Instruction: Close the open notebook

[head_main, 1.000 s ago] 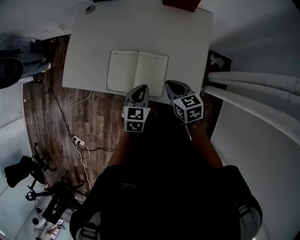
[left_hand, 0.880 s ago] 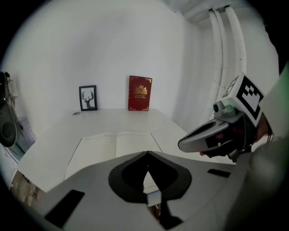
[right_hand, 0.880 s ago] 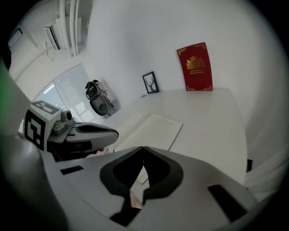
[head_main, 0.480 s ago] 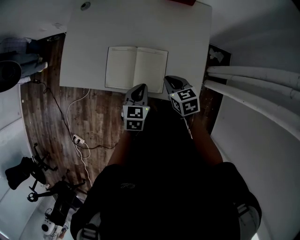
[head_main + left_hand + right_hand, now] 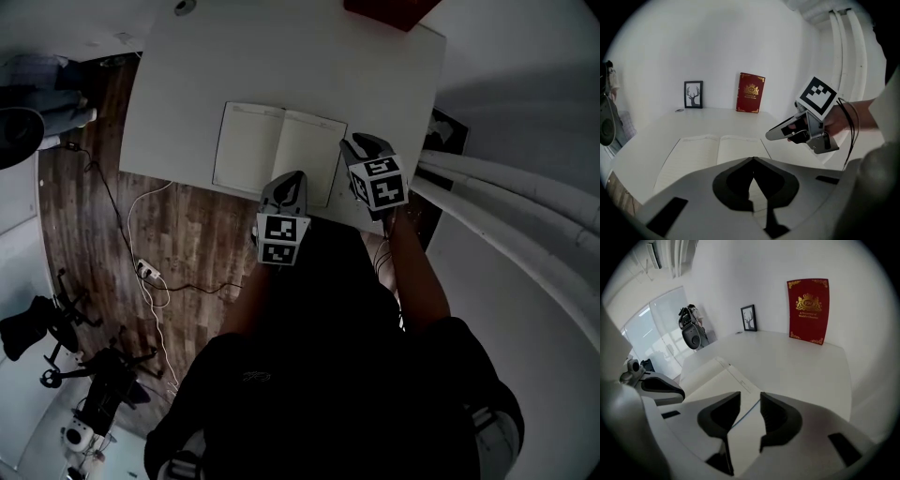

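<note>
The open notebook (image 5: 279, 152) lies flat on the white table (image 5: 187, 84), cream pages up. My right gripper (image 5: 352, 145) hovers at the notebook's right edge. In the right gripper view its jaws (image 5: 750, 401) are opening, and the right page's edge (image 5: 740, 380) shows through the gap with nothing pressed. My left gripper (image 5: 291, 178) is shut and empty, just over the notebook's near edge. The left gripper view shows its closed tips (image 5: 752, 159) low over the pages (image 5: 708, 150), with the right gripper (image 5: 774, 135) off to the right.
A red book (image 5: 808, 310) and a small framed deer picture (image 5: 748, 318) stand against the wall at the table's far side. The table's near edge (image 5: 187, 183) drops to a wooden floor with white cables (image 5: 150, 225). White pipes (image 5: 506, 187) run along the right.
My right gripper has moved forward from the table's near edge to the notebook's right side. The left gripper has crept slightly forward onto the notebook's near edge.
</note>
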### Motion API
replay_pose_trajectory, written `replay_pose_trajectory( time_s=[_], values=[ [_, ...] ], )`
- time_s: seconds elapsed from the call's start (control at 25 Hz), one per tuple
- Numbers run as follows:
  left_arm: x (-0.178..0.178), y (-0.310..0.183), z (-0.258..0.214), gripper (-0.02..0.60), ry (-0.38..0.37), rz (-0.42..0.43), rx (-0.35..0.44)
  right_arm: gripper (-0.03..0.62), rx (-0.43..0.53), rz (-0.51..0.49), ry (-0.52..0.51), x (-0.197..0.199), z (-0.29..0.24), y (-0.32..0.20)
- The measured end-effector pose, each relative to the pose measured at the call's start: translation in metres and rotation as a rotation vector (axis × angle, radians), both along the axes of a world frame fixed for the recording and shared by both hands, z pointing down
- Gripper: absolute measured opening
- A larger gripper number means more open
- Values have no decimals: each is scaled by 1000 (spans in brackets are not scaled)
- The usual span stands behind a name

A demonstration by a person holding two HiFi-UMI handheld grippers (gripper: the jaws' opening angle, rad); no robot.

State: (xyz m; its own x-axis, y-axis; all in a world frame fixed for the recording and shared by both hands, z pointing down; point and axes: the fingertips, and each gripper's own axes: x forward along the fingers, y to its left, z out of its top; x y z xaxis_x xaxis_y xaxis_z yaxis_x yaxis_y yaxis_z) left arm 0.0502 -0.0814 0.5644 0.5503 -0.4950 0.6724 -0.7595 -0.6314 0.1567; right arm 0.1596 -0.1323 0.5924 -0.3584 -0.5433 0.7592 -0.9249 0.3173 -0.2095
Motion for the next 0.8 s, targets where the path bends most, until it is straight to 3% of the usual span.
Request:
replay_pose_trajectory(
  time_s=[0.04, 0.08, 0.4, 0.8],
  values=[
    [1, -3, 1, 3, 1, -4, -4, 156, -16, -9, -5, 0, 3, -5],
    [2, -5, 2, 3, 2, -6, -7, 170, -33, -18, -10, -1, 7, -10],
    [8, -7, 20, 3, -4, -24, -65, 172, -230, -86, -34, -1, 35, -26],
    [6, -15, 19, 3, 10, -59, -63, 170, -320, -189, 36, 0, 42, -36]
  ],
)
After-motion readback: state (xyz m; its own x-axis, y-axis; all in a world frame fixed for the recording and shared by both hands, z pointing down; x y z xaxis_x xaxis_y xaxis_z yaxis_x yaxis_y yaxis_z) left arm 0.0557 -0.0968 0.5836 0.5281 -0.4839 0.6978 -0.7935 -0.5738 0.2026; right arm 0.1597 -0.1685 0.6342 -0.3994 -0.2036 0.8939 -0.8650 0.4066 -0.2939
